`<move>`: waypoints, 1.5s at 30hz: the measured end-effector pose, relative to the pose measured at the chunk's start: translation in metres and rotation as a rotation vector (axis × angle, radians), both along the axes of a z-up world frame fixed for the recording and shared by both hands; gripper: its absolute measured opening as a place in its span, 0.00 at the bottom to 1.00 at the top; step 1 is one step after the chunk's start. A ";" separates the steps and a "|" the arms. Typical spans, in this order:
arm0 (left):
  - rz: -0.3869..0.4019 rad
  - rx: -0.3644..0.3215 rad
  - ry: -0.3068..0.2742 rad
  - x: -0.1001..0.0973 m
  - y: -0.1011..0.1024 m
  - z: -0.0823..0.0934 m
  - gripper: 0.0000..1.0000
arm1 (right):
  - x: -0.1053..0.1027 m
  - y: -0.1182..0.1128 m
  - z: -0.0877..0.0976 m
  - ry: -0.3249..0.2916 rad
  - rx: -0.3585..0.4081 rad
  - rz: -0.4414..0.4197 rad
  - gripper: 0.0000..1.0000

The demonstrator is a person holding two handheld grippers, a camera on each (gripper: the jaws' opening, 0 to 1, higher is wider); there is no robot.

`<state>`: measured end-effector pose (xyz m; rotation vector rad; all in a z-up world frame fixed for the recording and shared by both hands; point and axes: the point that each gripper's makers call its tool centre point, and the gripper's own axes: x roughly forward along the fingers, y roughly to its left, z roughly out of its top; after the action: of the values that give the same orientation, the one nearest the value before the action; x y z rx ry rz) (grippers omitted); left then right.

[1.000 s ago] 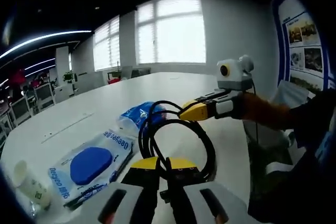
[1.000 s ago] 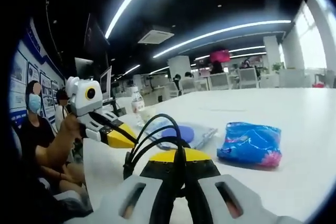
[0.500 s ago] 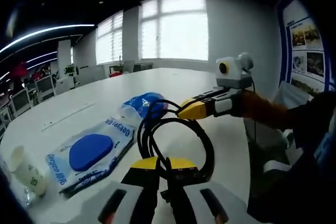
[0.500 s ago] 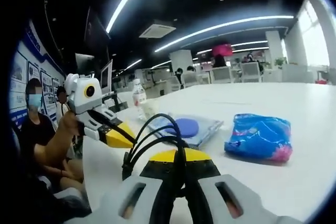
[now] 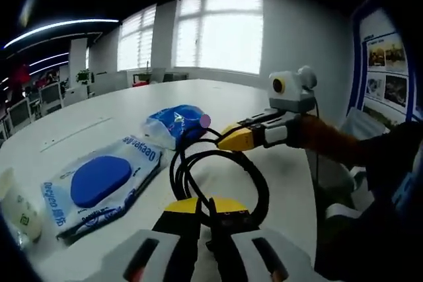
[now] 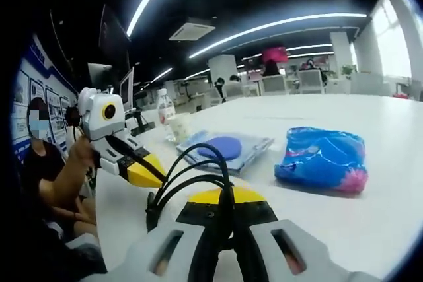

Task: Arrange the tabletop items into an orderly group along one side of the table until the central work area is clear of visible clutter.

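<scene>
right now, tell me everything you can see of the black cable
The black cable is a thin, rubbery-looking cord gathered into several loose loops. Both grippers hold it: the left gripper is shut on the near side of the coil, and the right gripper is shut on another part of it. The loops hang between the two, raised off the white table, in front of the blue pouch. One stubby end, perhaps a plug, hangs down in the right gripper view.

Left gripper (image 5: pixel 205 211) jaws closed on the black cable (image 5: pixel 228 176), low over the tabletop's (image 5: pixel 99 123) near edge. Right gripper (image 6: pixel 225 211) jaws also clamped on the cable, held level; it reaches in from the right in the left gripper view.
</scene>
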<state>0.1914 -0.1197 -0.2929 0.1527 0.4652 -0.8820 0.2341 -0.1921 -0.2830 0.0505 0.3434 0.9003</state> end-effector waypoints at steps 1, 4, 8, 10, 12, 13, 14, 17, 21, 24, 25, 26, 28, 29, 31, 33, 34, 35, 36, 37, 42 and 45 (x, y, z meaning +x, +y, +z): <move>-0.001 0.002 0.000 0.000 0.000 0.000 0.04 | -0.001 0.001 -0.001 0.001 -0.003 0.001 0.00; -0.002 0.005 0.005 -0.002 -0.003 -0.003 0.04 | 0.001 0.000 -0.003 0.005 -0.007 0.000 0.01; 0.003 0.033 0.003 0.005 0.002 -0.007 0.04 | 0.003 0.000 -0.008 0.013 -0.009 0.000 0.01; 0.005 0.039 0.000 0.005 0.002 -0.008 0.04 | 0.004 0.000 -0.011 0.015 -0.011 -0.002 0.01; 0.004 0.041 0.002 0.008 0.004 -0.008 0.04 | 0.006 -0.001 -0.014 0.018 -0.014 -0.004 0.01; 0.004 0.041 0.002 0.009 0.004 -0.008 0.04 | 0.006 -0.002 -0.015 0.020 -0.015 -0.004 0.01; 0.001 0.041 0.006 0.009 0.004 -0.009 0.04 | 0.007 -0.002 -0.017 0.023 -0.017 -0.005 0.01; -0.004 0.045 0.006 0.003 0.002 -0.013 0.04 | 0.006 -0.002 -0.019 0.027 -0.015 -0.005 0.01; -0.001 0.032 0.010 0.002 0.002 -0.014 0.04 | 0.006 -0.001 -0.018 0.025 -0.010 -0.012 0.01; 0.000 0.028 0.011 -0.001 0.003 -0.016 0.04 | 0.007 -0.001 -0.019 0.025 -0.005 -0.015 0.01; 0.000 0.025 0.011 -0.001 0.003 -0.016 0.04 | 0.008 -0.002 -0.020 0.027 0.001 -0.016 0.02; 0.000 0.025 0.011 -0.004 0.002 -0.017 0.05 | 0.008 -0.002 -0.020 0.027 0.006 -0.017 0.02; -0.002 0.038 0.002 -0.007 0.001 -0.018 0.06 | 0.008 -0.002 -0.020 0.023 0.007 -0.013 0.02; -0.002 0.044 0.002 -0.008 0.001 -0.020 0.07 | 0.009 -0.003 -0.020 0.015 0.002 -0.016 0.02; -0.005 0.048 0.001 -0.011 0.000 -0.021 0.08 | 0.008 -0.002 -0.020 0.003 -0.002 -0.010 0.03; -0.002 0.053 0.000 -0.011 0.000 -0.023 0.10 | 0.008 -0.002 -0.019 -0.005 0.005 -0.011 0.05; -0.003 0.057 0.003 -0.009 0.003 -0.023 0.10 | 0.007 -0.003 -0.017 -0.019 0.001 -0.013 0.06; -0.003 0.057 0.003 -0.009 0.003 -0.024 0.11 | 0.007 -0.003 -0.017 -0.021 -0.001 -0.012 0.07; 0.000 0.057 0.002 -0.003 0.008 -0.022 0.12 | 0.007 -0.003 -0.016 -0.025 -0.012 -0.011 0.08; 0.000 0.058 0.003 -0.003 0.009 -0.022 0.12 | 0.006 -0.004 -0.015 -0.040 -0.018 -0.009 0.10; -0.009 0.090 -0.006 -0.004 0.011 -0.022 0.19 | 0.000 -0.001 -0.012 -0.044 -0.036 0.005 0.17; -0.012 0.098 -0.011 -0.002 0.015 -0.020 0.26 | -0.003 -0.003 -0.010 -0.051 -0.067 0.027 0.25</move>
<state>0.1899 -0.1048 -0.3128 0.2505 0.4980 -0.8697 0.2315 -0.1952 -0.2929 -0.0387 0.3274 0.9148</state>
